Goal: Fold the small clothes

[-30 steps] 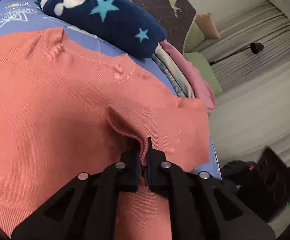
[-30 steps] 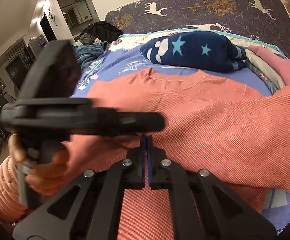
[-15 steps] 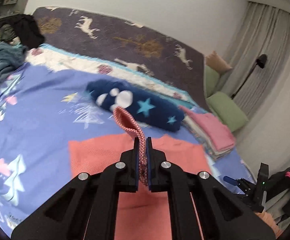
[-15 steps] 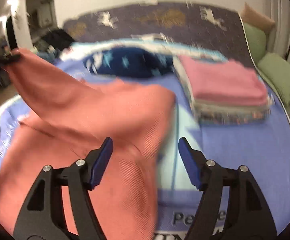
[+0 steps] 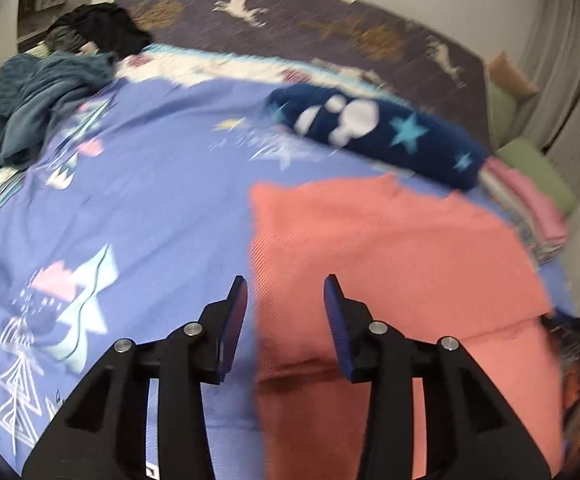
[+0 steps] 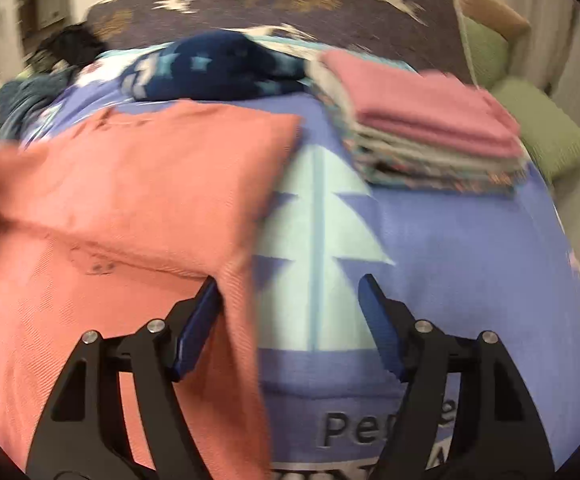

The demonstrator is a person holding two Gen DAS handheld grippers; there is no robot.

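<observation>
Left wrist view shows the left tool (image 5: 286, 288) with its jaws apart, having just been opening, and nothing between them; below lies the coral top (image 5: 389, 256), partly folded on the blue bed sheet (image 5: 142, 200), its left edge straight where the side has been turned in. Right wrist view shows the right tool (image 6: 290, 292) standing wide and empty too, its jaws having just opened; the left jaw sits just at the top's right edge, over the sheet's pale tree print. The top lies mid-bed, with a navy star pillow (image 5: 385, 136) behind it and a pile (image 6: 429, 124) of folded clothes to its right, near but apart. Judging by this, both sides have been laid in and the next fold, hem toward neck, is still to do. To do it well, each tool should probably come down on a bottom corner and pinch through all the layers, not the top one alone, or the turned-in flap will slide out. Lifting both corners together and level, then laying them down at the neckline, should keep the edges square. A crease runs across the cloth near the right tool; smoothing it first would help. The fabric looks like a soft knit and may sag between the two grips.
</observation>
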